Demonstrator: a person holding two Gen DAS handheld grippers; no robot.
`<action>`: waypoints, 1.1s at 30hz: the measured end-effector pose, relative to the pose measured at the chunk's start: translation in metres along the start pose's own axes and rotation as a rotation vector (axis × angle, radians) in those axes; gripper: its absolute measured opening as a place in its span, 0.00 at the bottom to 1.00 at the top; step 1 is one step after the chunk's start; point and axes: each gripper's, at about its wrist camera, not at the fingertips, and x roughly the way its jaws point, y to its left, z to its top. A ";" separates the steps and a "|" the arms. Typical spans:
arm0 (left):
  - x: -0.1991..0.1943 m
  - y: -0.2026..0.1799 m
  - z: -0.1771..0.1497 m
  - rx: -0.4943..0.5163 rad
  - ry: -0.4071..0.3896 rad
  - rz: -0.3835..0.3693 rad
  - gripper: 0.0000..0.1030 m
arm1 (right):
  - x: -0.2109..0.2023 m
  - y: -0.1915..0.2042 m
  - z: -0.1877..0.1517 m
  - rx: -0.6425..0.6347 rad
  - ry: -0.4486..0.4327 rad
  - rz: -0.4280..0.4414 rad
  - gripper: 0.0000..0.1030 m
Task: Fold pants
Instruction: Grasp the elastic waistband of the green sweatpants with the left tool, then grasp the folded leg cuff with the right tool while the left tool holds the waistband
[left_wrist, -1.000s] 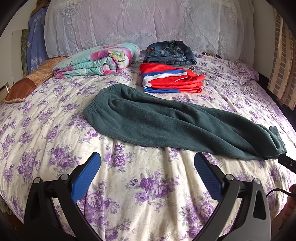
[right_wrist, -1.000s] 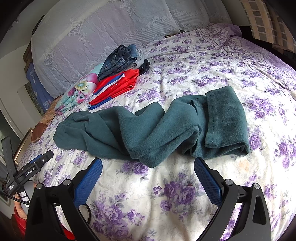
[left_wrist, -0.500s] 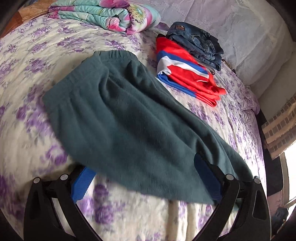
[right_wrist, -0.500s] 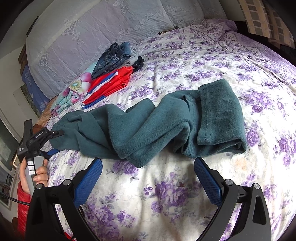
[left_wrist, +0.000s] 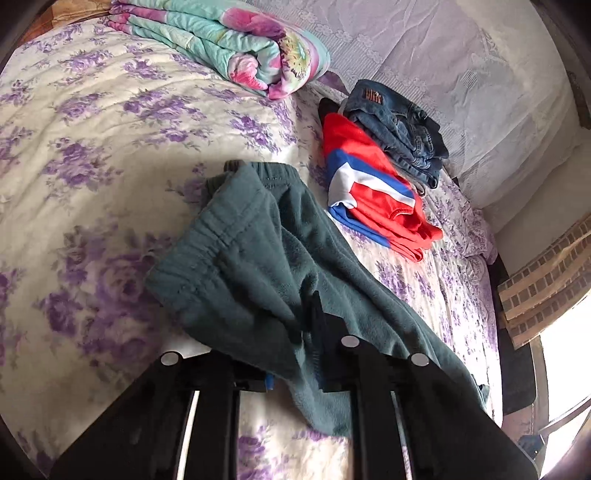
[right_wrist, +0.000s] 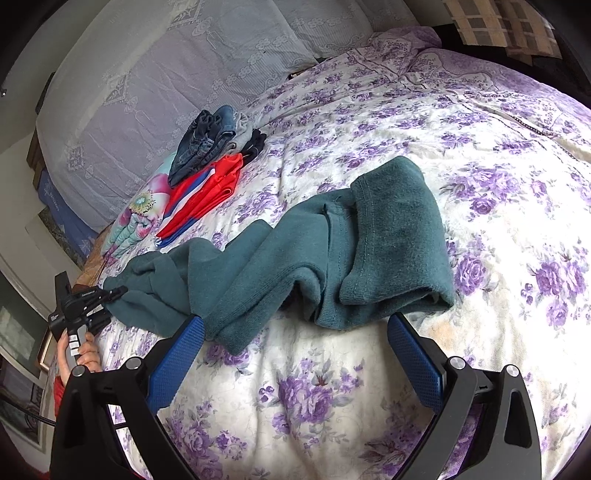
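Dark green fleece pants (left_wrist: 258, 258) lie stretched across the flowered bed (left_wrist: 92, 147). In the left wrist view their elastic waistband is bunched up just ahead of my left gripper (left_wrist: 303, 332). Its jaws are closing, with a fold of the green fabric pinched between them near the waist. In the right wrist view the pants (right_wrist: 388, 229) lie rumpled, with the leg ends folded over at the right. My right gripper (right_wrist: 295, 354) stands open just short of the leg hems, with nothing between its blue pads (right_wrist: 177, 358). A hand holds the left gripper (right_wrist: 114, 293) at the pants' far left end.
A folded red, white and blue garment (left_wrist: 369, 184) and folded jeans (left_wrist: 399, 125) lie near the lace-covered headboard (left_wrist: 461, 74). A rolled floral quilt (left_wrist: 240, 48) sits beside them. The bed's right edge meets a wall and a checked curtain (left_wrist: 543, 280).
My left gripper swept onto the waist end of the pants, rolled, and went from wide open to clamped on the fabric, bunching the waistband. My right gripper crept a little nearer the leg hems.
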 end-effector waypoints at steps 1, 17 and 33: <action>-0.014 0.000 -0.003 0.008 -0.033 -0.006 0.07 | -0.001 0.001 0.000 -0.007 0.002 0.001 0.97; -0.088 0.058 -0.070 -0.058 -0.071 0.066 0.06 | -0.005 -0.011 -0.006 0.084 0.063 0.079 0.97; -0.081 0.043 -0.072 -0.016 -0.089 0.041 0.45 | -0.032 -0.040 0.066 -0.088 -0.233 -0.225 0.16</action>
